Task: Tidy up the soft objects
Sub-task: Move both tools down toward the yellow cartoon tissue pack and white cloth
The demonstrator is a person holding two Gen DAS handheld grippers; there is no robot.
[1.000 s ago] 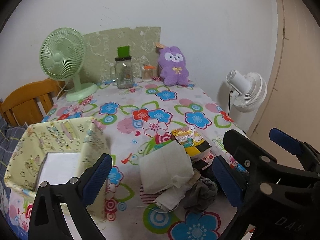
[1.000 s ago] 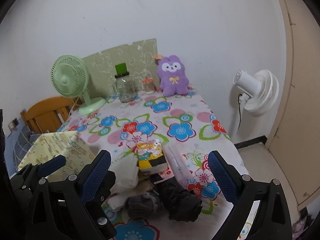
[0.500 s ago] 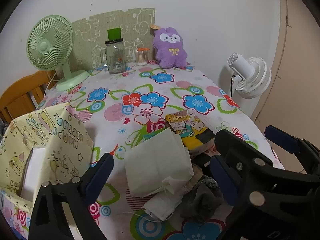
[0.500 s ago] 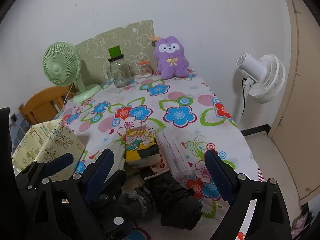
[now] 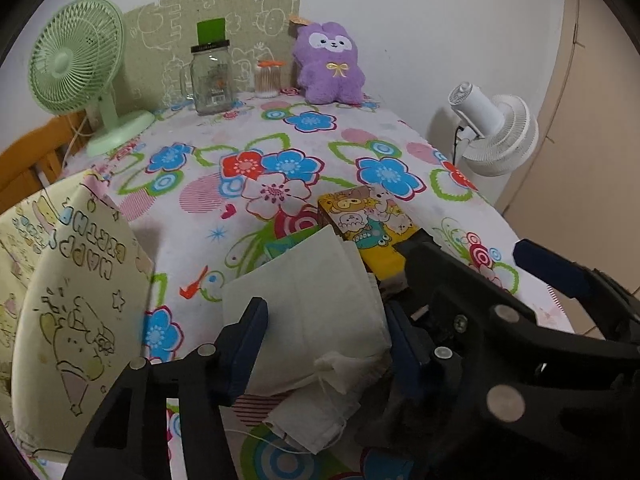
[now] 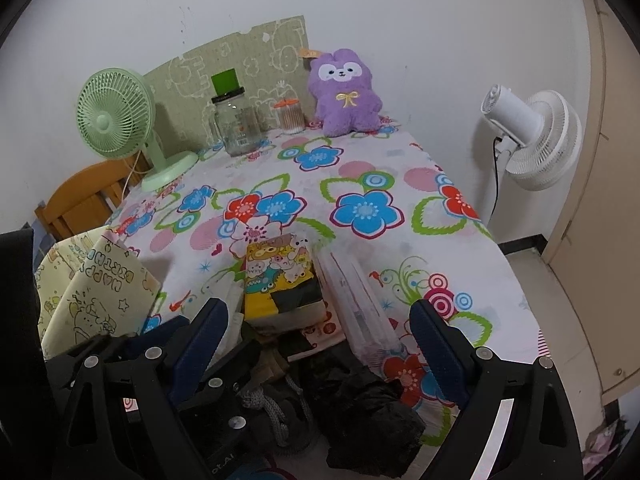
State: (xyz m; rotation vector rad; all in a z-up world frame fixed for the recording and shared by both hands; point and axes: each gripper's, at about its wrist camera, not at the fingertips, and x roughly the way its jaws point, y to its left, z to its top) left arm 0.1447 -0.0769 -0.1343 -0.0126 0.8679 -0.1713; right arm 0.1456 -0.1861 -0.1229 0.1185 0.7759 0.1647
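Observation:
A pile of soft things lies at the near edge of the flowered table. On top is a white folded cloth, with a smaller white piece under it. My left gripper straddles the white cloth and its jaws are closing; the pads sit at the cloth's two edges and it shows no crumpling. My right gripper hangs open above a grey corded sock and a crumpled black cloth. A purple plush sits at the far wall.
A yellow fabric bin printed with cartoons stands at the left, close to my left gripper. A cartoon-printed pack and a clear plastic packet lie behind the pile. A green fan, a glass jar and a white fan stand farther back.
Both grippers have sunk and tilted down toward the pile. The left jaws have narrowed from wide open to about the width of the white cloth. The right jaws stay wide.

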